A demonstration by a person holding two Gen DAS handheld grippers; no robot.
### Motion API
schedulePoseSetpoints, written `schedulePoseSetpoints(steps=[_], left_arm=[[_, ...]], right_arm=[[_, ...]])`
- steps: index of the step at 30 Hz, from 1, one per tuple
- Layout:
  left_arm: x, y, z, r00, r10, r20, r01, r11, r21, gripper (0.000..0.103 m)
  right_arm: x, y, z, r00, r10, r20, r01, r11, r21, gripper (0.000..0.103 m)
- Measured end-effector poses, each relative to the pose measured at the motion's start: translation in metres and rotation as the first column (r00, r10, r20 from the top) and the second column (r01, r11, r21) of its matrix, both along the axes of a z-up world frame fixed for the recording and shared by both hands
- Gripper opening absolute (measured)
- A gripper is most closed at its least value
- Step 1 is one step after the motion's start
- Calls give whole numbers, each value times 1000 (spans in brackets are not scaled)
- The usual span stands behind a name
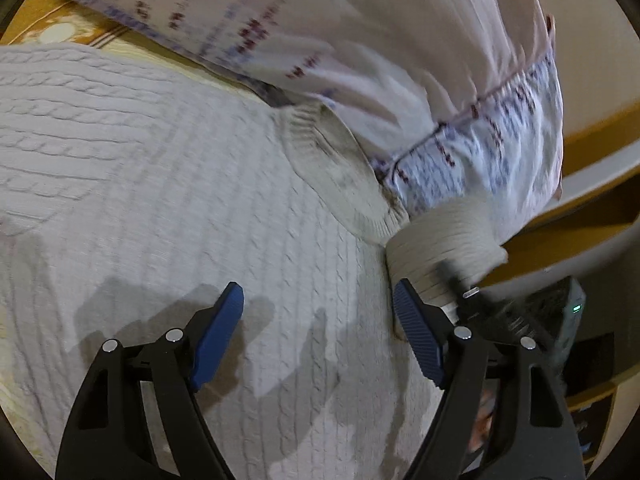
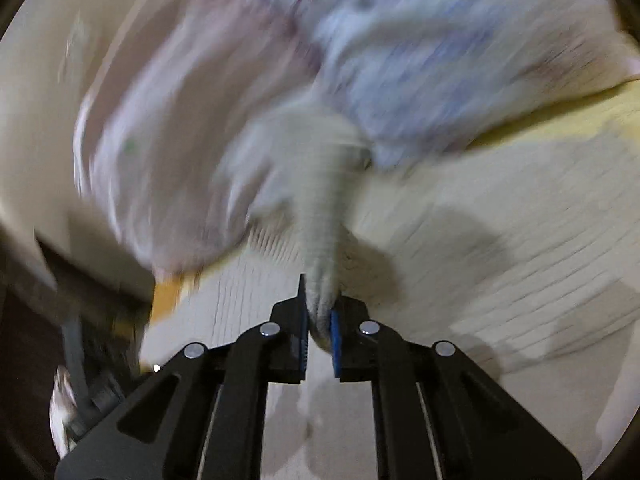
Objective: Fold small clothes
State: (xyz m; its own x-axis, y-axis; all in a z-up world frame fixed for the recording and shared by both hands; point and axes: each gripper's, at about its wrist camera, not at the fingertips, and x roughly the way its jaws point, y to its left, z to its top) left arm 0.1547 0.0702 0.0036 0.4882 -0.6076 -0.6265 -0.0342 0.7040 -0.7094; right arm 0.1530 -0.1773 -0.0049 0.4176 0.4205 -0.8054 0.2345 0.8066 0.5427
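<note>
A cream cable-knit sweater [image 1: 168,168] lies spread flat and fills most of the left wrist view. My left gripper [image 1: 318,308] is open and empty just above its body. My right gripper [image 2: 320,312] is shut on the sweater's ribbed sleeve cuff [image 2: 324,240] and holds it lifted; the view is motion-blurred. In the left wrist view the right gripper [image 1: 472,292] shows at the right, gripping that cuff [image 1: 444,248].
A pillow [image 1: 360,40] with a pale pink and blue-patterned cover lies beyond the sweater, touching its sleeve; it also shows blurred in the right wrist view [image 2: 340,60]. A yellow patterned bedspread [image 1: 60,28] lies under everything. The bed edge [image 1: 580,232] runs along the right.
</note>
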Motion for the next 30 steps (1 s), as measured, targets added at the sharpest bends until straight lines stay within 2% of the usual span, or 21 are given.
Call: schedulePoseSetpoints(steps=[2,3,4,5,7,12,15,17,18,19,24,27,30], left_arm=[[1,6,-3,1000,13,-10,-13,1000,-11,76],[2,7,-5,1000,15,-19,-15,1000,-18,76],[3,7,-6,1000,14,-24,-14,1000,-26,75],[4,8,-8,1000,10,-29,-11,999,-34,74],[6,6,-13,999,-10,-40,8,999,-42,71],[22,-8,-24,996,-44,-77,39,997,-72,63],[36,-16,-31,993,-53,-107,44,996,-81,49],[44,-20,-35,991,-51,-125,41,996,-81,25],[47,-22,-38,989,-55,-139,43,995,-87,19],[50,-24,-40,987,-58,-147,46,995,-88,8],[56,-20,-24,995,-68,-74,64,996,-62,7],[59,-10,-15,998,-49,-47,48,999,-17,7],[56,7,-21,998,-5,-68,7,1000,22,7]], right_arm=[[1,29,-23,991,106,-87,-107,994,-6,30],[0,35,-28,984,132,-117,-133,991,-3,36],[-4,40,-31,982,143,-126,-143,990,11,39],[-10,39,-25,983,140,-115,-140,990,14,48],[-15,32,-15,987,128,-95,-123,991,48,56],[-30,-16,5,995,-31,-95,36,998,57,59],[-50,-51,9,985,-126,-119,133,990,55,59],[-58,-65,10,978,-167,-126,174,984,45,59],[-62,-72,10,973,-189,-129,195,980,39,59],[-67,-78,9,970,-207,-129,213,976,35,59],[-84,-86,14,963,-245,-110,249,968,17,60],[-87,-84,20,966,-242,-89,243,970,0,61],[-87,-83,23,969,-233,-77,232,972,-25,61]])
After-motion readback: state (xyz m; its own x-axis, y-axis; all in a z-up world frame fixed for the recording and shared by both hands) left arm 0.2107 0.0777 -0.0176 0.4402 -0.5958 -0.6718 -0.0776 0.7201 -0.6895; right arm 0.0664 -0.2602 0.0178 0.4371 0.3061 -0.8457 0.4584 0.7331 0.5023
